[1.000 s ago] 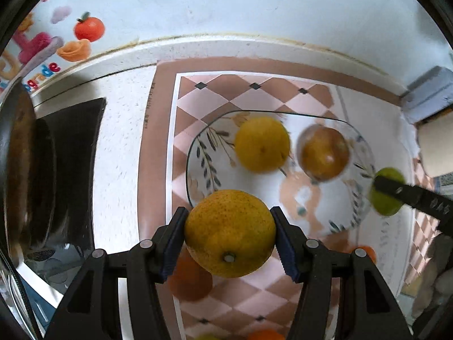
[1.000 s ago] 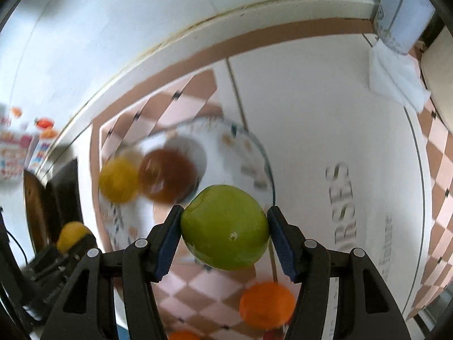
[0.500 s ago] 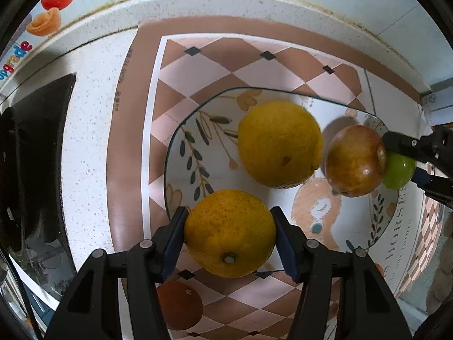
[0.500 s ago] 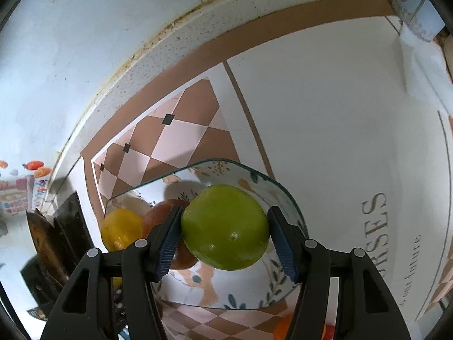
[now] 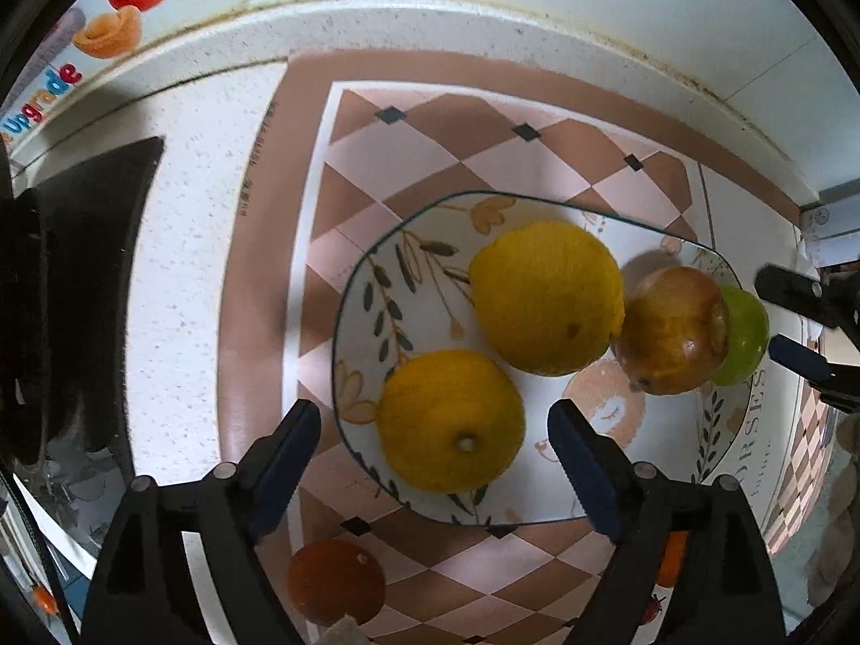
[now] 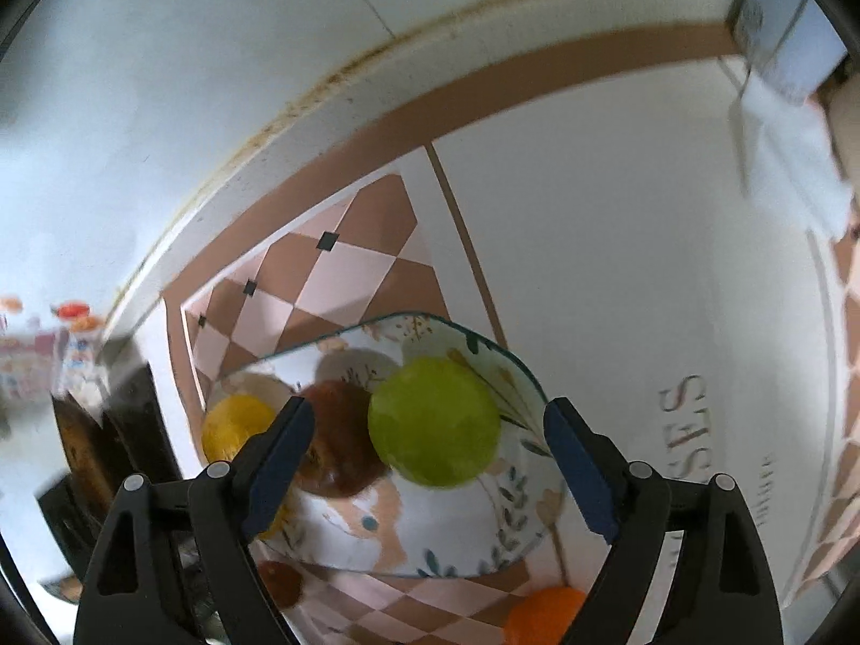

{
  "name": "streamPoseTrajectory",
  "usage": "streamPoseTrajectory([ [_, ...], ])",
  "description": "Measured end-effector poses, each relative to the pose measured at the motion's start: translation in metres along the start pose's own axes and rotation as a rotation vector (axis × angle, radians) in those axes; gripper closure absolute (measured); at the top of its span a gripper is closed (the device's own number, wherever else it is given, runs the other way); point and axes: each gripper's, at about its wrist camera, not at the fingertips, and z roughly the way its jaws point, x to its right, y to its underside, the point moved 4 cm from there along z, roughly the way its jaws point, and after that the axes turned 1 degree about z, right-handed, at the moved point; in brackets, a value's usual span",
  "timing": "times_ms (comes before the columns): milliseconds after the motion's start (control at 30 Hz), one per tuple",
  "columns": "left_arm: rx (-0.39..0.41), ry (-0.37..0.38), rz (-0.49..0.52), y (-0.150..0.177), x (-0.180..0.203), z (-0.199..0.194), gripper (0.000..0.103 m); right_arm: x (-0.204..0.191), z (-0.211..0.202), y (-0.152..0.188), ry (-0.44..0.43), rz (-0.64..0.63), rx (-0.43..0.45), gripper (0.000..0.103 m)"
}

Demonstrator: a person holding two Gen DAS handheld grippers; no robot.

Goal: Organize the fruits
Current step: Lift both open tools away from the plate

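Observation:
A floral plate [image 5: 371, 290] lies on a checkered mat. On it are a yellow-orange fruit [image 5: 450, 419] near its front rim, a bigger yellow fruit [image 5: 545, 298], a brown-red apple [image 5: 672, 330] and a green fruit [image 5: 744, 330]. My left gripper [image 5: 434, 438] is open, its jaws apart on either side of the yellow-orange fruit. My right gripper [image 6: 430, 438] is open above the green fruit [image 6: 434, 422], which lies on the plate [image 6: 484, 553] beside the apple [image 6: 336, 441]. A yellow fruit [image 6: 234, 427] shows partly behind the left finger.
Small orange fruits lie on the mat in front of the plate [image 5: 336, 580] [image 6: 545, 618]. A dark stove and pan [image 5: 70, 290] stand at the left. The wall and counter edge run behind. A white cloth [image 6: 790, 166] lies far right.
Both grippers opened. The yellow-orange fruit left my left jaws and now lies on the plate. The green fruit left my right jaws and lies on the plate beside the apple.

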Motion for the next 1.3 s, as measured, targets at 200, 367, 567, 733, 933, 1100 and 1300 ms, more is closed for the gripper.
streamPoseTrajectory([
  [200, 0.036, -0.005, -0.002, 0.012, -0.013, -0.02, 0.016, -0.006, -0.035, 0.038, 0.145, -0.155, 0.102, 0.008],
  [367, 0.093, -0.045, 0.024, 0.034, -0.022, -0.043, 0.016, -0.005, -0.053, 0.083, 0.185, -0.223, 0.146, 0.008],
  [567, 0.184, -0.088, 0.067, 0.063, -0.002, -0.084, 0.016, -0.011, -0.077, 0.131, 0.214, -0.276, 0.212, 0.008],
  [733, 0.258, -0.087, 0.086, 0.087, 0.008, -0.113, 0.016, -0.014, -0.104, 0.161, 0.199, -0.297, 0.256, 0.008],
  [933, 0.345, -0.056, 0.085, 0.117, 0.014, -0.157, 0.016, -0.018, -0.15, 0.197, 0.188, -0.329, 0.333, 0.008],
  [1100, 0.398, -0.036, 0.084, 0.139, 0.018, -0.185, 0.016, -0.021, -0.185, 0.225, 0.164, -0.348, 0.389, 0.008],
  [1300, 0.462, -0.044, 0.092, 0.16, 0.02, -0.215, 0.016, -0.026, -0.224, 0.253, 0.163, -0.371, 0.464, 0.008],
])
